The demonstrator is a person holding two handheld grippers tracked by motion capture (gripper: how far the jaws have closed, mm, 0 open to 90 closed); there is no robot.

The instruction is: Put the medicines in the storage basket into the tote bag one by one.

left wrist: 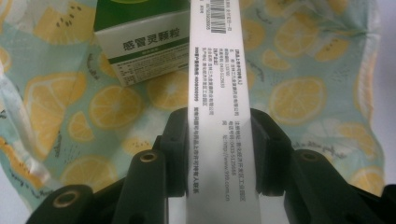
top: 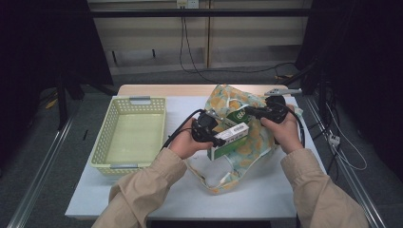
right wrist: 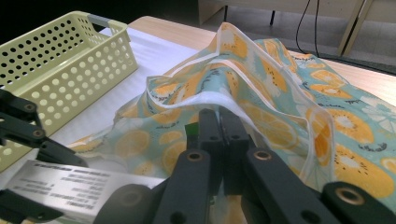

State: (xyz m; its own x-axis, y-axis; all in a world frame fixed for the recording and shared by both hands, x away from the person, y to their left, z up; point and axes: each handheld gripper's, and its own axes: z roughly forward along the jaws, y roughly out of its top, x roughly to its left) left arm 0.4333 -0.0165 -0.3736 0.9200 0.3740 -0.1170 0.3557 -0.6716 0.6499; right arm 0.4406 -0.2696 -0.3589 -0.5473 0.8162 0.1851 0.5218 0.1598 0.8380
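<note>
Sleeves first, two tan ones coming up from the bottom of the high view, each hand on one black gripper. Left gripper (top: 219,139) is clamped on a long white box (top: 231,133), centre of frame; in the left gripper view that white box (left wrist: 216,116) runs straight up the middle with a jaw pressed on each side, printed text and a barcode on its flat card face. So two boxes total: that one, plus a green-and-white box (left wrist: 140,39) lying upper left in the same view, on the bag. One cloth bag (top: 237,137), soft and crumpled, teal with orange citrus slices and white piping. Right gripper (right wrist: 219,123) is pinched tight on the bag's white rim (right wrist: 205,100), holding it up. One pale yellow plastic basket (top: 130,135) with perforated walls, left of centre, well apart from the bag. White table (top: 266,194) has bare room at lower right; its wooden far edge shows up top.
</note>
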